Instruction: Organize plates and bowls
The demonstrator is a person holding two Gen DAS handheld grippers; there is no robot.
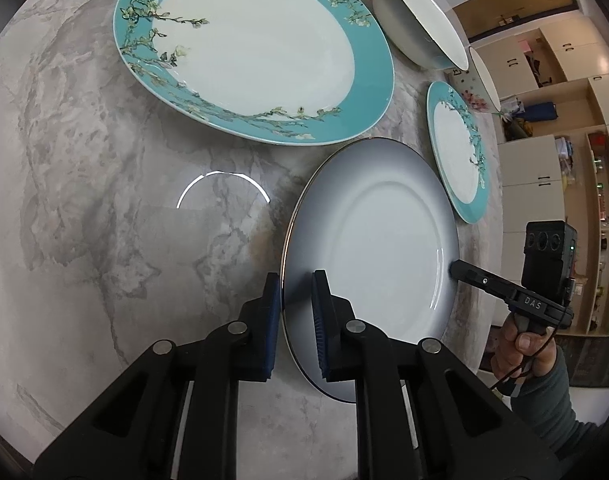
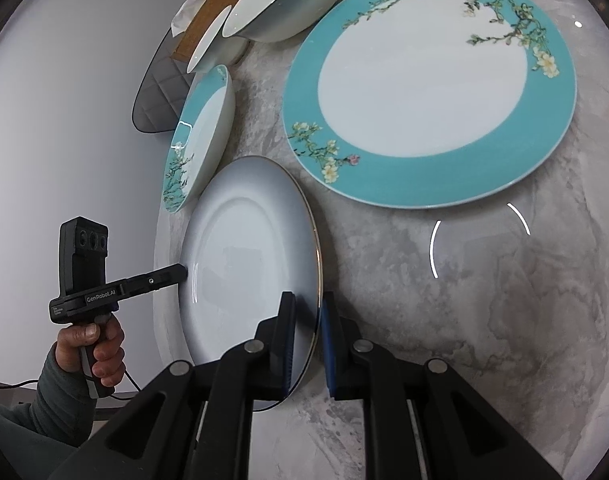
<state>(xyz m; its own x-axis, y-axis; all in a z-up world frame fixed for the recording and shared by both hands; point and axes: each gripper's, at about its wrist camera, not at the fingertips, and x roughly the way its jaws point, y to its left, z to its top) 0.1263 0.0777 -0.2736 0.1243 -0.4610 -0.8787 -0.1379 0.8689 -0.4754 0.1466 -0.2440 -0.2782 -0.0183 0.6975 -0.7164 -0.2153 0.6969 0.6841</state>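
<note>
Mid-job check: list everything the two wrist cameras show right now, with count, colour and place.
grey plate: 1, white centre fading to grey, thin metallic rim; near the table edge, gripped at opposite rims.
large floral plate: 1, turquoise band, white centre; on the table beyond the grey plate.
small floral plate: 1, turquoise band, white centre; beside the grey plate, near the bowls.
bowls: at least 3, white or pale, one flower-patterned; along the far table edge.
table: 1, grey marble pattern.
cabinets: several, cream; background of the left wrist view.
left gripper: black, blue pads; shut on the grey plate's rim.
right gripper: black, blue pads; shut on the opposite rim.
hands: 2, one on each gripper handle.
</note>
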